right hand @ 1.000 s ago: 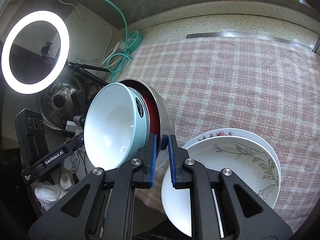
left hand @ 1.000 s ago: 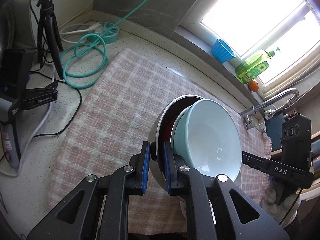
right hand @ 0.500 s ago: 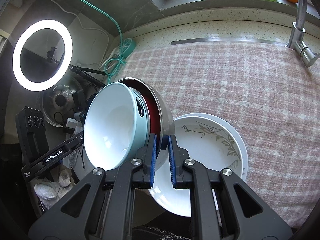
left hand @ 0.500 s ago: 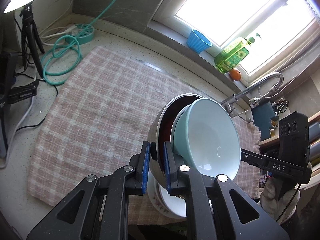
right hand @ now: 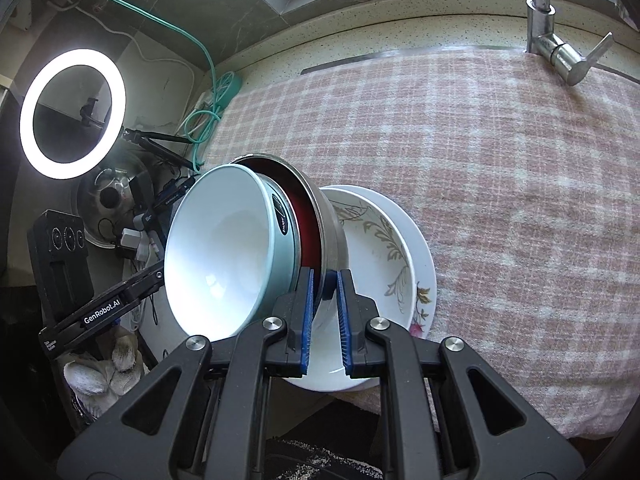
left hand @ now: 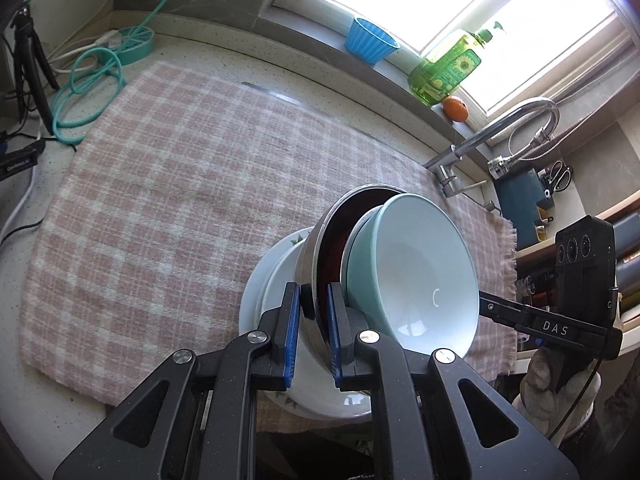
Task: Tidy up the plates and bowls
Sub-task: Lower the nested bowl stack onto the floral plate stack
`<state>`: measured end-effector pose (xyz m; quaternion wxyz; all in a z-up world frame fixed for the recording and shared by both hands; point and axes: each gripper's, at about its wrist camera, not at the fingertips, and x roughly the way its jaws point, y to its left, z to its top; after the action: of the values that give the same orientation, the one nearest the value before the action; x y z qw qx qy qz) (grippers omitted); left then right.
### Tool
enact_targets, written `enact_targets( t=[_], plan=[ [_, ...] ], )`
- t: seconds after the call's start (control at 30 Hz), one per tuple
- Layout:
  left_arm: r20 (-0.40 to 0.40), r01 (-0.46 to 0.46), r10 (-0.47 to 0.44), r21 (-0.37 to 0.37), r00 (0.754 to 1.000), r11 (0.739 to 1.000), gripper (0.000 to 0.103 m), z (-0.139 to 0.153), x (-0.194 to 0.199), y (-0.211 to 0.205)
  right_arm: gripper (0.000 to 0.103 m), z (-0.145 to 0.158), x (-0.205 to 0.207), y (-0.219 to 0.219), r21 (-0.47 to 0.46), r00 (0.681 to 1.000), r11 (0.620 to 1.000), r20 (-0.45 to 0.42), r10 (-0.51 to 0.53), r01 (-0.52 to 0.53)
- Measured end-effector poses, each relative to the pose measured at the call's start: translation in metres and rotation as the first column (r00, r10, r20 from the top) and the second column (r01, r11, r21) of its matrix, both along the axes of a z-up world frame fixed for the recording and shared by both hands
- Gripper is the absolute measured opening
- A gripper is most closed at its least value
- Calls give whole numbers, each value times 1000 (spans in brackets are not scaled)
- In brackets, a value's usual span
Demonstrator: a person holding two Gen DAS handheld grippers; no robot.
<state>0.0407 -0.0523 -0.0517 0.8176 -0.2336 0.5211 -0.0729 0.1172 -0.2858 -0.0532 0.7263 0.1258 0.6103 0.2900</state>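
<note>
- Bowls, two nested: pale blue bowl [left hand: 416,276] inside steel bowl [left hand: 316,256], tilted above two stacked floral plates [right hand: 384,248]
- left gripper [left hand: 312,332] and right gripper [right hand: 323,316], each clamped on steel bowl's rim
- Plates rest on one checked cloth [left hand: 168,184], near edge

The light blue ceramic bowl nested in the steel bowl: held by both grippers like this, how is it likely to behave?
The light blue ceramic bowl is probably apt to slide: both grippers clamp only the steel bowl's rim, and the pair is tipped steeply. Its glossy glaze looks slippery against metal. Being ceramic, it would likely chip if it dropped onto the white floral plates below.
</note>
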Motion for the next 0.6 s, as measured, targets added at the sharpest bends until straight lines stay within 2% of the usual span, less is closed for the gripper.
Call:
enact_targets(
  t=[0.6],
  plan=[
    [-42, 3, -2, 23, 999, 1000, 10, -13, -2, -17, 12, -21, -10, -15, -8, 999, 1000, -37, 17, -18]
  ],
)
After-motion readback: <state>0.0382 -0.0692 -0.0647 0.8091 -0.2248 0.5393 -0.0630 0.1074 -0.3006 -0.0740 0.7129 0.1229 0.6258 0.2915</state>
